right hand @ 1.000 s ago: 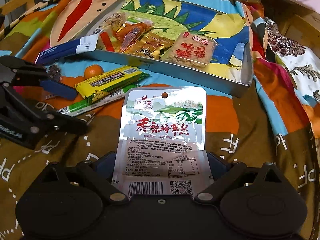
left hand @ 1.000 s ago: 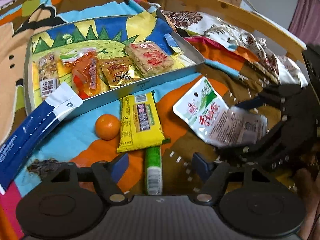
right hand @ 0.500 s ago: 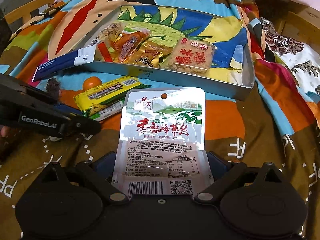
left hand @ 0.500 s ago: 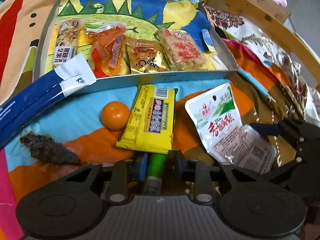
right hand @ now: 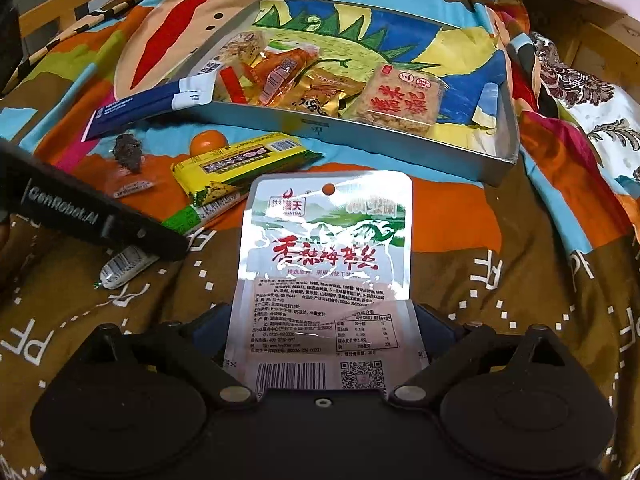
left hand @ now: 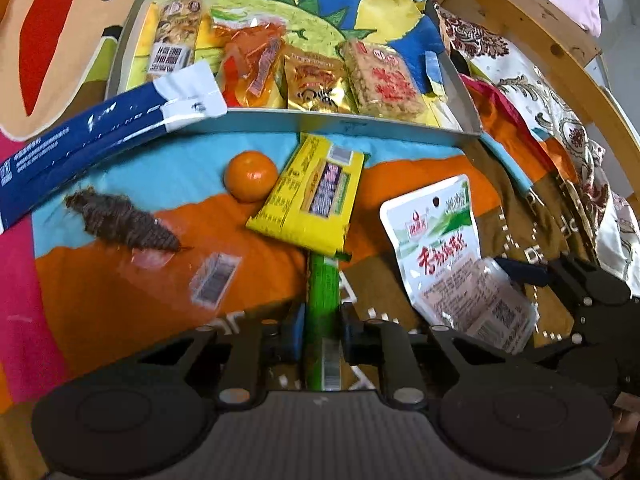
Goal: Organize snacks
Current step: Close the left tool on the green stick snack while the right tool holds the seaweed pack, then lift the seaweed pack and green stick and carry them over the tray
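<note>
Under my claws lay a bed spread with a bright cartoon blanket point(left hand: 100, 304). On it sat a shallow tray point(left hand: 360, 122) at twelve o'clock, a blue-and-white box point(left hand: 80, 144) at ten, a tangerine point(left hand: 250, 176), a yellow packet point(left hand: 312, 196), a dark dried snack point(left hand: 120, 220) at nine, and a white pouch point(right hand: 326, 248).

Inside tray point(left hand: 360, 124): 4 snack pkts – 1 pale nut bar point(left hand: 174, 36), 1 orange pkt point(left hand: 250, 64), 1 gold pkt point(left hand: 314, 82), 1 rice cracker w/ red print point(left hand: 384, 82). Outside tray, on the cloth: 1 yellow pkt point(left hand: 314, 196), 1 green stick point(left hand: 322, 292), 1 white pouch w/ red lettering point(right hand: 326, 264), 1 clear pkt w/ a dark snack point(left hand: 124, 220), 1 orange point(left hand: 250, 176), 1 blue & white box point(left hand: 92, 136). Grippers: 2 – left gripper point(left hand: 322, 332), right gripper point(right hand: 322, 344). Trays: 1.
</note>
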The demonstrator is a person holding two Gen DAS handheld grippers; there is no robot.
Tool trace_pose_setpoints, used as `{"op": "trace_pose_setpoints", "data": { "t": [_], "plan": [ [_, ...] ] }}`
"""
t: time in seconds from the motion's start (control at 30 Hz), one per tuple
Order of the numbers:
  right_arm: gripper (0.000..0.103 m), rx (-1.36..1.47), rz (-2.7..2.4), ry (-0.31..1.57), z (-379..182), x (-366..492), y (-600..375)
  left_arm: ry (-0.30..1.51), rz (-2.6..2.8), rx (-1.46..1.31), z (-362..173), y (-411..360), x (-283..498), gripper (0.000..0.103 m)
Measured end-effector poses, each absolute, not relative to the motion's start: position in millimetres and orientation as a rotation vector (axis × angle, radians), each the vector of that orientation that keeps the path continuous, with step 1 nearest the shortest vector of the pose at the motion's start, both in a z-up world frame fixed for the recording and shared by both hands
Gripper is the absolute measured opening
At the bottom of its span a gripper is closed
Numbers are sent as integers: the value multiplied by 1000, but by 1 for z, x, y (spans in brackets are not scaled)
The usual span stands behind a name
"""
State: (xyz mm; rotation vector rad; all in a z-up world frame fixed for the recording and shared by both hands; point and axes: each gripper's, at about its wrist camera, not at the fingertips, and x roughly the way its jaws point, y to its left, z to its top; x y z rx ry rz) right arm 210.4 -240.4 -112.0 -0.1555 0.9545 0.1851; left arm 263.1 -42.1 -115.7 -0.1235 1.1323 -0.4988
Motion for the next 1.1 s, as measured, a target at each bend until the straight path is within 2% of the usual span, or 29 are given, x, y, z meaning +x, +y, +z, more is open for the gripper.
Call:
{"op": "trace_pose_setpoints", "data": {
  "t": [0.1, 0.27, 0.43, 0.53, 0.73, 0.97, 1.1],
  "plan": [
    [98, -159, 176, 940, -115, 214, -239, 1094, -499, -115, -118, -46, 274, 31],
    [99, -162, 149, 915, -121, 219, -236, 1062, -505, -67, -126, -52, 281, 32],
    [95, -164, 133, 888, -120, 217, -233, 1046, -503, -2, -122, -59, 271, 20],
    [95, -197, 122, 878, -116, 211, -230, 1055, -482, -10, -117, -57, 265, 19],
    [95, -312, 86, 798, -102, 195, -225, 1125, -476, -149, -111, -40, 251, 18],
    [95, -268, 44, 720, -81, 184, -237, 1178, -546, -317, -104, -32, 232, 18],
    [95, -234, 10, 666, -68, 181, -246, 1113, -577, -365, -93, -31, 221, 18]
  ]
}}
